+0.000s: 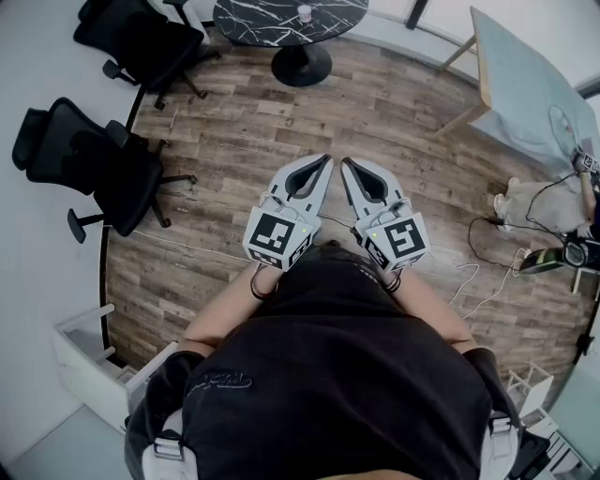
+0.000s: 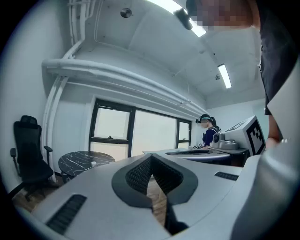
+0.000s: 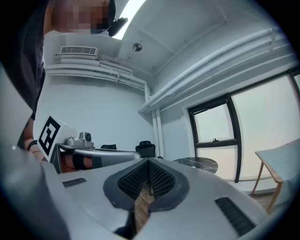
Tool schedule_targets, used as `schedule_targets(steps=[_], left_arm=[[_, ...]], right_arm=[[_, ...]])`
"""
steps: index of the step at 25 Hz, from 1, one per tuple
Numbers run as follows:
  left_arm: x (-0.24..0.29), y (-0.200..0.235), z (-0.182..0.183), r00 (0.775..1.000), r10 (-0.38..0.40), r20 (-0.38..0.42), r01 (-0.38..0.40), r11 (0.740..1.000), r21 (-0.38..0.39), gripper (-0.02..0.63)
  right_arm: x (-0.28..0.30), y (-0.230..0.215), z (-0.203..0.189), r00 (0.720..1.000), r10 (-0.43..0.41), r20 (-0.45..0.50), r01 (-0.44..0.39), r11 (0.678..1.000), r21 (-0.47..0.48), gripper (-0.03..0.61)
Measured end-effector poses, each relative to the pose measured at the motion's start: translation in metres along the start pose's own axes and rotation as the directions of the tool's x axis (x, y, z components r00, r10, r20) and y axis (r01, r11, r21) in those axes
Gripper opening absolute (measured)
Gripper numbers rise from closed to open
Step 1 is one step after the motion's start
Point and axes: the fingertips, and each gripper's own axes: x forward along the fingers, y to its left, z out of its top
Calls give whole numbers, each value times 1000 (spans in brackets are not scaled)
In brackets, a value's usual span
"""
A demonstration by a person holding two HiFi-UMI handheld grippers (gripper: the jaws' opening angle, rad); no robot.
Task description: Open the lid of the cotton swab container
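Observation:
I hold both grippers side by side at waist height over a wooden floor, pointing forward across the room. My left gripper (image 1: 327,159) is shut with nothing between its jaws, and its tips meet (image 2: 151,156). My right gripper (image 1: 345,161) is likewise shut and empty, its tips together (image 3: 149,161). A small white container (image 1: 304,13) stands on the round black marble table (image 1: 272,21) far ahead, also a pale speck (image 2: 93,163) in the left gripper view. I cannot tell whether it is the cotton swab container.
Two black office chairs (image 1: 89,159) stand at the left, a light table (image 1: 534,89) at the right, with cables and devices (image 1: 548,253) on the floor. A white drawer unit (image 1: 89,361) sits near my left side. Another person (image 2: 208,132) stands by the window.

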Motion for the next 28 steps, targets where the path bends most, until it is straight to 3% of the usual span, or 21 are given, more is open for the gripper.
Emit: schedule_targets(steps=[16,28], left_arm=[[0,17,-7,1000,-19,-13,19,999,-27,8],[17,75,-12,998,-68,-5,68,997,-47,8]], right_arm=[[16,0,-3,1000,-11,5,11,1000,17,21],[79,-7,-10,1000,-24,-15,24,1000,20,22]])
